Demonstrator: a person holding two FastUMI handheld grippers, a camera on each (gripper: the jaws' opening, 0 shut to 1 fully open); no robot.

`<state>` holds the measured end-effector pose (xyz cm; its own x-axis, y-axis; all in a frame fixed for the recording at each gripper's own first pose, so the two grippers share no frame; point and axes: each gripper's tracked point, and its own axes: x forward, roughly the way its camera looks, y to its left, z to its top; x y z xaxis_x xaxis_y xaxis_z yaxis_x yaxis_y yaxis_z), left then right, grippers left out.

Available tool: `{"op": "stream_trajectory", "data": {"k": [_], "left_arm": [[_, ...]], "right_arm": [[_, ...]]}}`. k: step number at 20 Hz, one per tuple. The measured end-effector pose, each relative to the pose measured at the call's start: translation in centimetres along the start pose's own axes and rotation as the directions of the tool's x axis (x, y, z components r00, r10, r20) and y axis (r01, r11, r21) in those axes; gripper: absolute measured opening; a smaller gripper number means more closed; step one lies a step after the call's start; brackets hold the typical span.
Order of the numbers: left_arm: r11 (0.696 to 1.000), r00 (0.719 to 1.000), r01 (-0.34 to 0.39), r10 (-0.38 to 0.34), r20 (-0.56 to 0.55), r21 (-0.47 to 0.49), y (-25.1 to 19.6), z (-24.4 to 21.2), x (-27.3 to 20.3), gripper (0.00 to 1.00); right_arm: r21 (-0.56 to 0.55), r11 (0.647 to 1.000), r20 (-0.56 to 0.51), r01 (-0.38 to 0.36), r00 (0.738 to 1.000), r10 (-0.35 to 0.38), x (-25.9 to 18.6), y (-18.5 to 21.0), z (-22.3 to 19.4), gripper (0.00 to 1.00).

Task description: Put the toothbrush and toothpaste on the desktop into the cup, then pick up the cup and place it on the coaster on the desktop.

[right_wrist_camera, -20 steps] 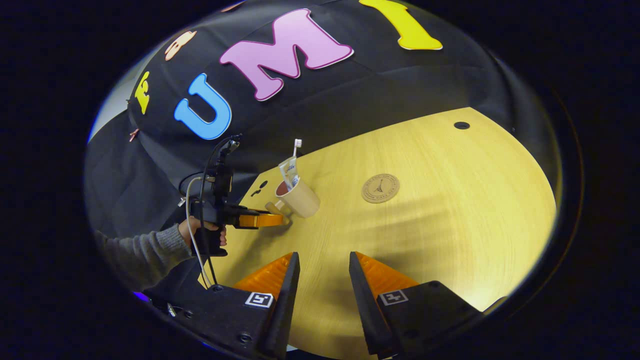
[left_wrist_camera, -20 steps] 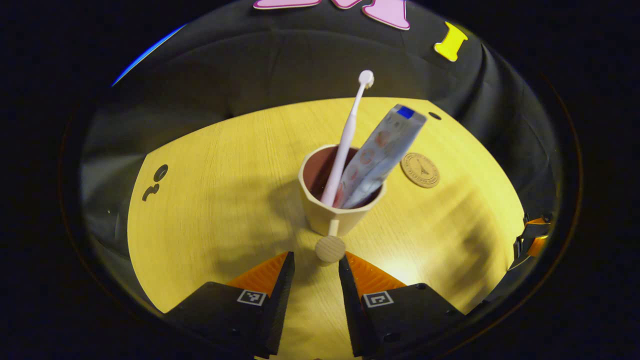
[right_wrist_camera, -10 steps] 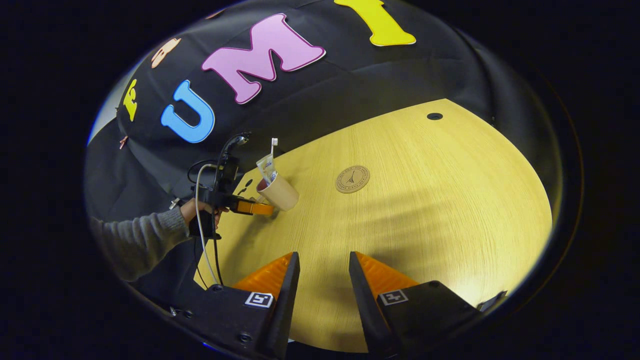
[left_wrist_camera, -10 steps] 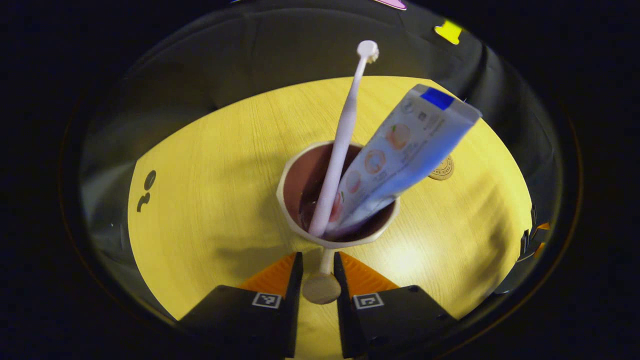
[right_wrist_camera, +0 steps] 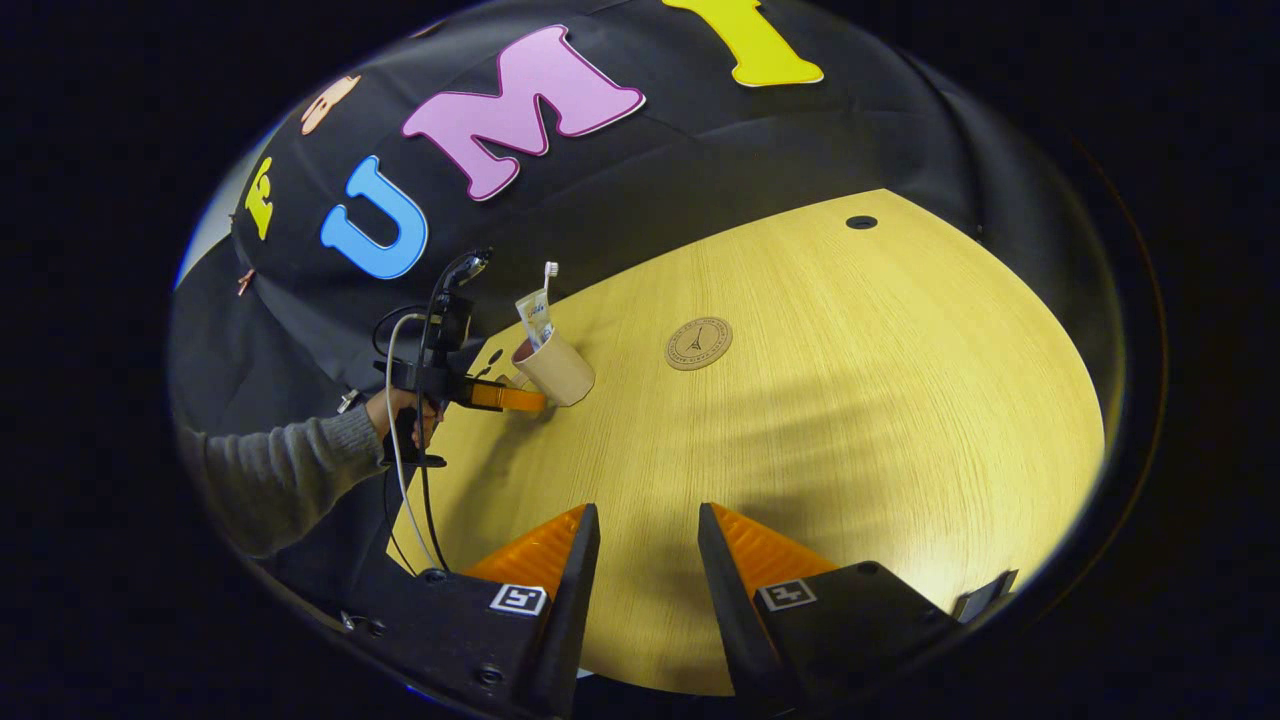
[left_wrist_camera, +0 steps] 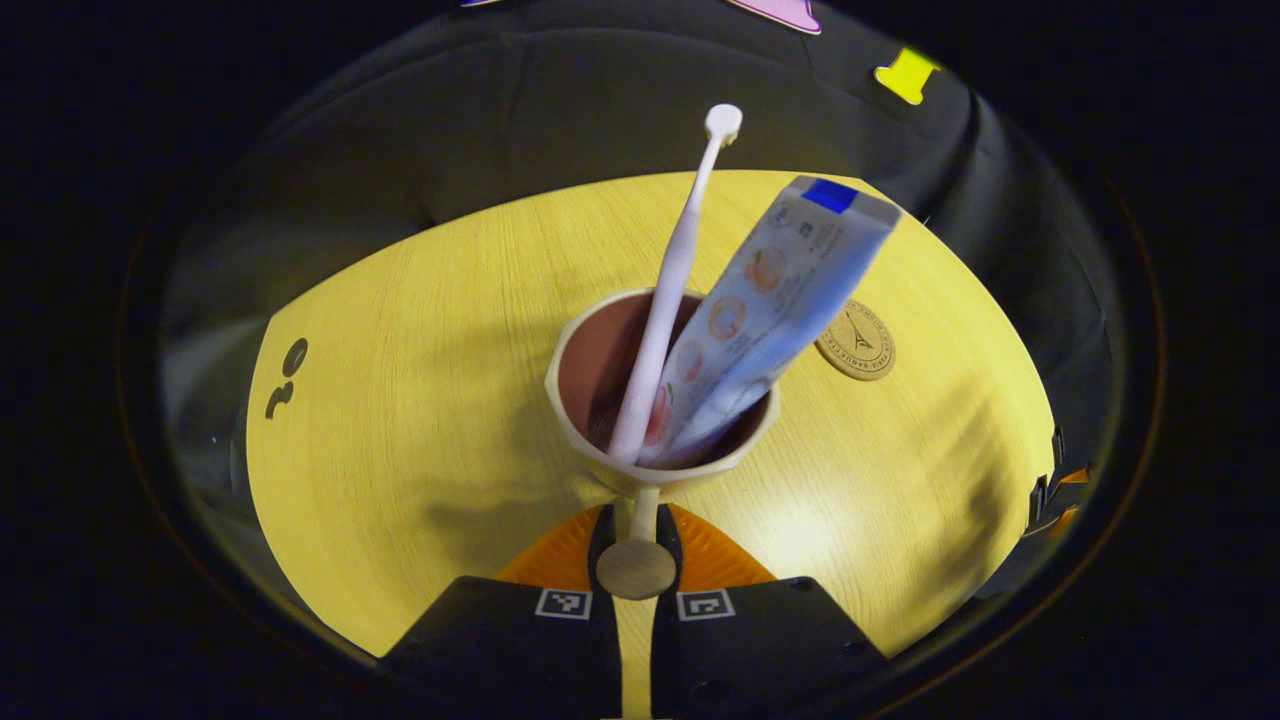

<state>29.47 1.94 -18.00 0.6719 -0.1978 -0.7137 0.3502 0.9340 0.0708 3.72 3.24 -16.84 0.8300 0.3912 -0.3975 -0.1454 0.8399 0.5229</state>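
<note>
Desktop (right_wrist_camera: pixel 850 400): pale wood with a rounded far edge against the booth's black cloth; a small dark hole (right_wrist_camera: pixel 861 222) sits near its far right edge in the right gripper view.
Person: a grey sleeve (right_wrist_camera: pixel 270 475) and a hand (right_wrist_camera: pixel 400 412) reach in over the desktop's left edge, holding the left gripper.
Left gripper (left_wrist_camera: pixel 634 535): fingers drawn in narrow around the cup's handle (left_wrist_camera: pixel 636 565), which stands between them with its round knob end towards the camera; both fingers appear to press on the stem. In the right gripper view it shows at the left edge of the desktop, (right_wrist_camera: pixel 520 398) touching the cup.
Right gripper (right_wrist_camera: pixel 648 540): fingers parted with bare wood between them, holding nothing, over the near edge of the desktop.
Cup (left_wrist_camera: pixel 600 450): beige with a brown inside, near the left edge of the desktop, tilted in the right gripper view; whether its base touches the wood I cannot tell.
Toothpaste (left_wrist_camera: pixel 770 295): standing in the cup, leaning right, crimped end up.
Toothbrush (left_wrist_camera: pixel 675 280): in the cup beside the tube, head up.
Coaster (right_wrist_camera: pixel 699 343): round, lying flat towards the middle of the desktop, well apart from the cup and to its right.
</note>
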Motion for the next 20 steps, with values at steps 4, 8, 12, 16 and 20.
{"op": "stream_trajectory", "data": {"k": [4, 8, 12, 16, 20], "left_arm": [[1.0, 1.0, 0.001, -0.001, 0.024, -0.026, -0.3, 0.1, -0.1, 0.15], [1.0, 1.0, -0.004, 0.004, 0.01, 0.006, 0.0, 0.2, 0.0, 0.15], [1.0, 1.0, -0.003, 0.003, 0.008, 0.004, 0.0, 0.2, -0.1, 0.16], [0.999, 0.996, 0.003, 0.001, 0.09, -0.053, -0.6, 0.6, -0.1, 0.13], [0.998, 0.986, -0.03, 0.039, 0.159, -0.053, -0.2, 1.5, -0.2, 0.1]], "right_arm": [[0.003, 1.0, -0.006, 0.003, 1.0, -0.003, 0.2, 0.0, -0.1, 0.61], [0.005, 1.0, -0.008, 0.002, 1.0, -0.002, 0.1, 0.0, -0.3, 0.62], [0.007, 1.0, -0.004, 0.004, 1.0, -0.004, 0.1, -0.1, -0.1, 0.61], [0.005, 1.0, -0.008, 0.011, 1.0, -0.011, -0.1, -0.6, -0.4, 0.61], [0.0, 1.0, -0.024, 0.016, 1.0, -0.016, -0.3, -0.8, -1.3, 0.61]]}}
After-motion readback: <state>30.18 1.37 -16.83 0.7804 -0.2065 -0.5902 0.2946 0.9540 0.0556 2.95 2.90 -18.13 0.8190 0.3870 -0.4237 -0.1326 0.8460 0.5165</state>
